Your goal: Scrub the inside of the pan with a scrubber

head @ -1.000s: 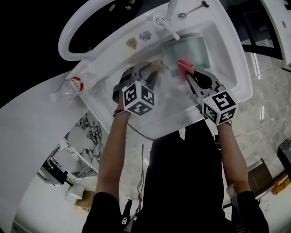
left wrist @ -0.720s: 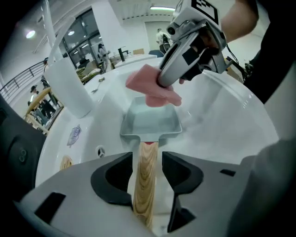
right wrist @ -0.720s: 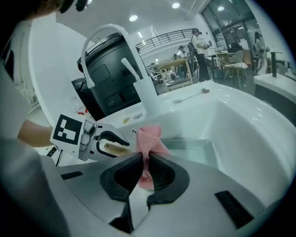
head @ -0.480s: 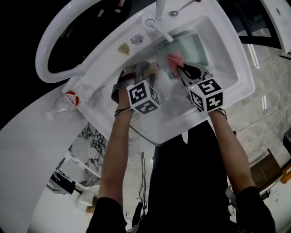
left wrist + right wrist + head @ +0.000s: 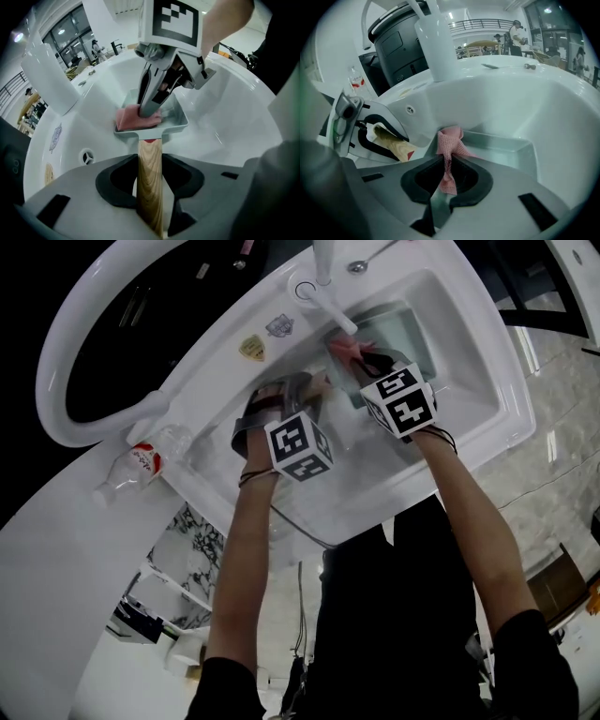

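- Head view: a shallow rectangular grey metal pan lies in the basin of the white moulded sink, just under the white tap. Our left claw reaches in from the near side toward the pan's handle. Our right claw is over the pan's near end with the pink mesh scrubber. A clear plastic bottle with a red label lies on the white desk, well apart from the work.
- Left gripper view: the left claw is closing on the pale wooden handle, which runs straight between its pads. Ahead, the pan sits flat on the sink floor. The right claw presses the scrubber into the pan's inside, near the handle end.
- Right gripper view: the right claw is clenched on a narrow bunched strip of the scrubber, and most of the cloth spills out ahead into the pan. The left claw shows to one side, round the wooden handle.
- What could go wrong, as we judge it: the pinch on the scrubber is thin, so a hard stroke may drag the cloth out of the right claw. The bare claw tips would then scrape the pan. If the left claw's hold on the handle is not firm, the pan could swivel or skid in the smooth sink. The tap stands near, and a long forward stroke could knock against it.
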